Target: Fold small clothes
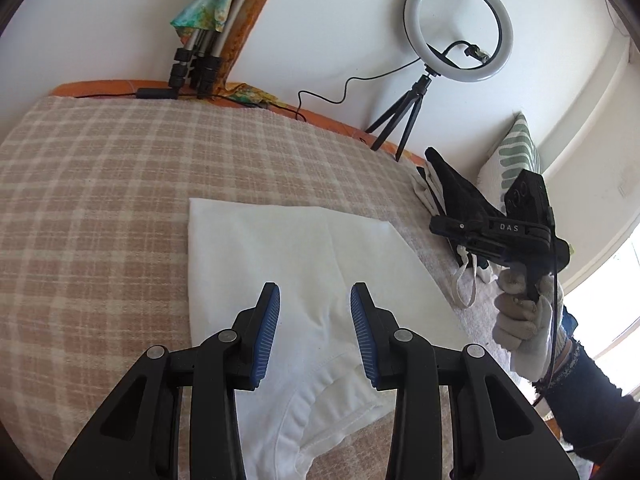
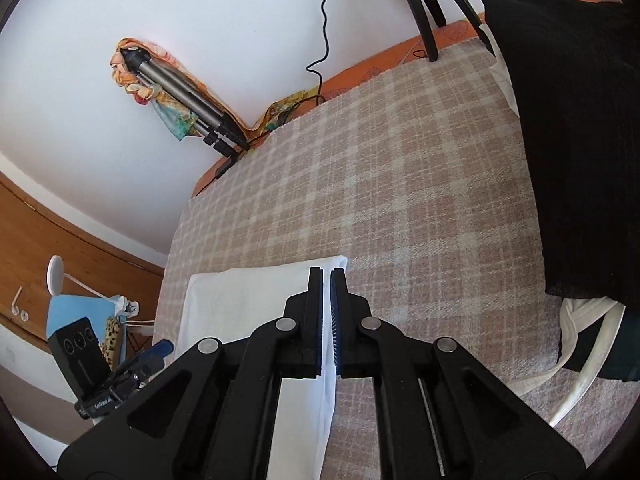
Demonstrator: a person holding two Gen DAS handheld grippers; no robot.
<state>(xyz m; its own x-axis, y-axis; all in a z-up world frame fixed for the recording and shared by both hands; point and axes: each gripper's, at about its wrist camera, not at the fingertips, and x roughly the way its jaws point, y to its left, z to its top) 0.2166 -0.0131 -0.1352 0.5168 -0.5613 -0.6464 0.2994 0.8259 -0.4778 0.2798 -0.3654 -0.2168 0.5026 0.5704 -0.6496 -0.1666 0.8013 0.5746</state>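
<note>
Looks like mid-fold on one piece. White garment (image 1: 280, 248) lying flat on the checked blanket (image 1: 100, 180) of the bed, roughly in the middle and a bit toward the right edge. Far part smoothed into a neat rectangle with what seems to be one flap laid over already. Near part showing curved seams and looking less tidy, with its end trailing toward the near edge of the bed.

Left tool (image 1: 315, 300) hanging right above that near part, released, pads wide apart with nothing between them. Can't say for sure whether touching the fabric or just above it.

Right tool (image 2: 327, 276) clenched, only a sliver between the pads. Seems empty: from the left view, held up off the right side of the garment, with no cloth lifted toward it. Thin white strip in the gap probably just the garment's right edge seen past the pads.

Pile of other clothes (image 1: 452, 192) waiting at the right edge of the bed, a black piece (image 2: 580, 140) on top. So probably plenty left to do after this one.

Next move, at a guess: drop the left tool onto the seamed near end, pinch it, carry it up and over the flat rectangle. Probably worth opening the right one to pin or catch the other side, otherwise a skewed fold likely. Thin floppy cotton, so best to pinch just the top layer.
</note>
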